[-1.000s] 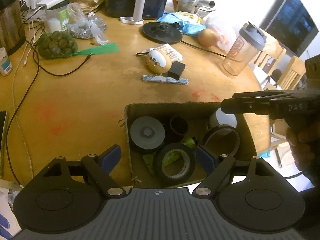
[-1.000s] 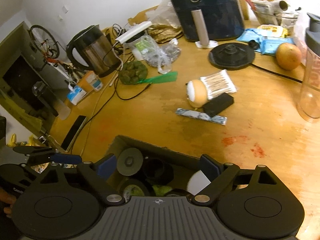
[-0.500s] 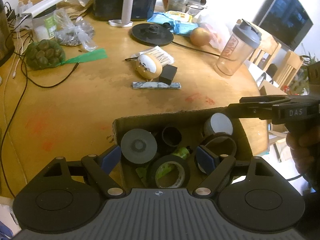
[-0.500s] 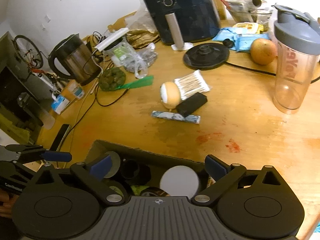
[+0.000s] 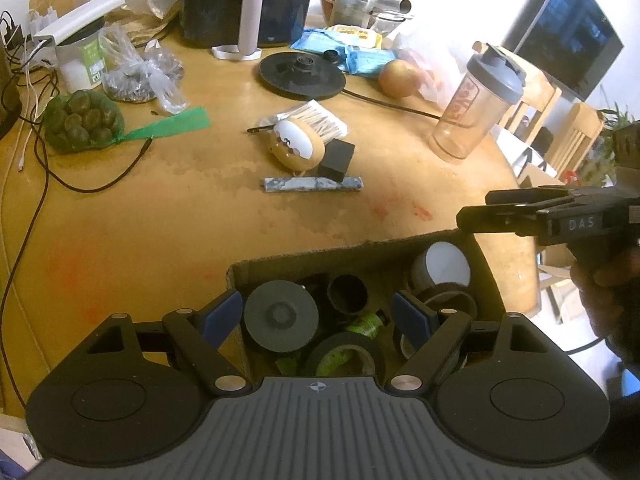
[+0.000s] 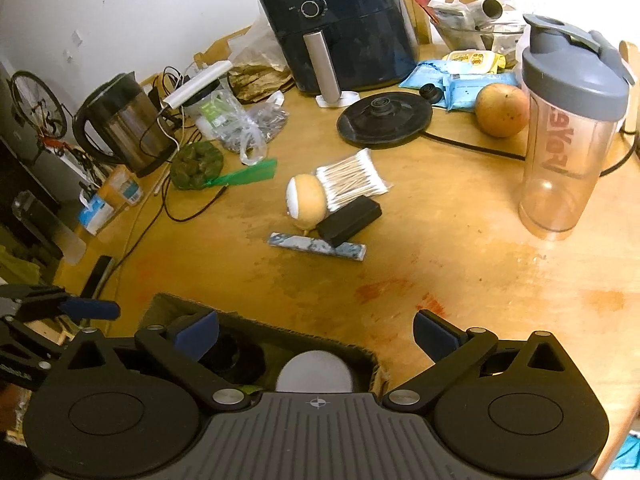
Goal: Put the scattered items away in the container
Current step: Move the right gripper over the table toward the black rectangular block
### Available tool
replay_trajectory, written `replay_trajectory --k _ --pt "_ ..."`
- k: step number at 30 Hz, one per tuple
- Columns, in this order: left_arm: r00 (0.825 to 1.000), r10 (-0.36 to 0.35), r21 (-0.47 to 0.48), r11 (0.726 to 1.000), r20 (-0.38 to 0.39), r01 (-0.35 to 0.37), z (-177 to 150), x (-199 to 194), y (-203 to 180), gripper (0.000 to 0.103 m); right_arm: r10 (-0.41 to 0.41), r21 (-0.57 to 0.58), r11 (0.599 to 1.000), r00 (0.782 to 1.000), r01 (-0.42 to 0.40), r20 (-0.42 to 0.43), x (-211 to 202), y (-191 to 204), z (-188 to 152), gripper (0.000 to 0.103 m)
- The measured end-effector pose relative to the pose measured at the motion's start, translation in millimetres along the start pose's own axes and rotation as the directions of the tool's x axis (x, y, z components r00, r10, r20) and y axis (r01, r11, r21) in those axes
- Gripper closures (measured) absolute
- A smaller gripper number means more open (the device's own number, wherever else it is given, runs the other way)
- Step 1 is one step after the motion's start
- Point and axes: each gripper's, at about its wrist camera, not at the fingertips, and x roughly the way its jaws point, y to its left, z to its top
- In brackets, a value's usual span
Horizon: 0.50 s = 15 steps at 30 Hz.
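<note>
A cardboard box (image 5: 360, 252) sits at the table's near edge with tape rolls (image 5: 344, 356), a grey disc (image 5: 280, 316) and a white-lidded jar (image 5: 444, 266) inside. Mid-table lie a yellow egg-shaped toy (image 5: 296, 146), a black block (image 5: 336, 158), a marbled bar (image 5: 312, 183) and a cotton swab pack (image 5: 316, 122). My left gripper (image 5: 318, 312) is open and empty above the box. My right gripper (image 6: 316, 330) is open and empty over the box's far rim (image 6: 256, 324); it also shows side-on in the left wrist view (image 5: 532, 212). The toy (image 6: 306, 200) lies ahead.
An air fryer (image 6: 340, 24), kettle (image 6: 124, 124), kettle base (image 6: 384, 118), shaker bottle (image 6: 568, 136), orange (image 6: 502, 110), net of green fruit (image 5: 80, 124), plastic bags and cables crowd the far half of the round wooden table (image 6: 480, 248). Chairs (image 5: 560, 132) stand right.
Both grippers have drawn back and risen a little over the box. The right gripper has swung right, bringing the shaker bottle fully into its view. Both stay open.
</note>
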Motion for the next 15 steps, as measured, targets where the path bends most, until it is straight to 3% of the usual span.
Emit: replay_trajectory --k 15 --pt "1.0 0.014 -0.041 0.999 0.022 -0.013 5.9 -4.7 20.1 0.02 -0.039 -0.146 0.989 0.999 0.037 -0.013 29.0 -4.1 30.0 0.0"
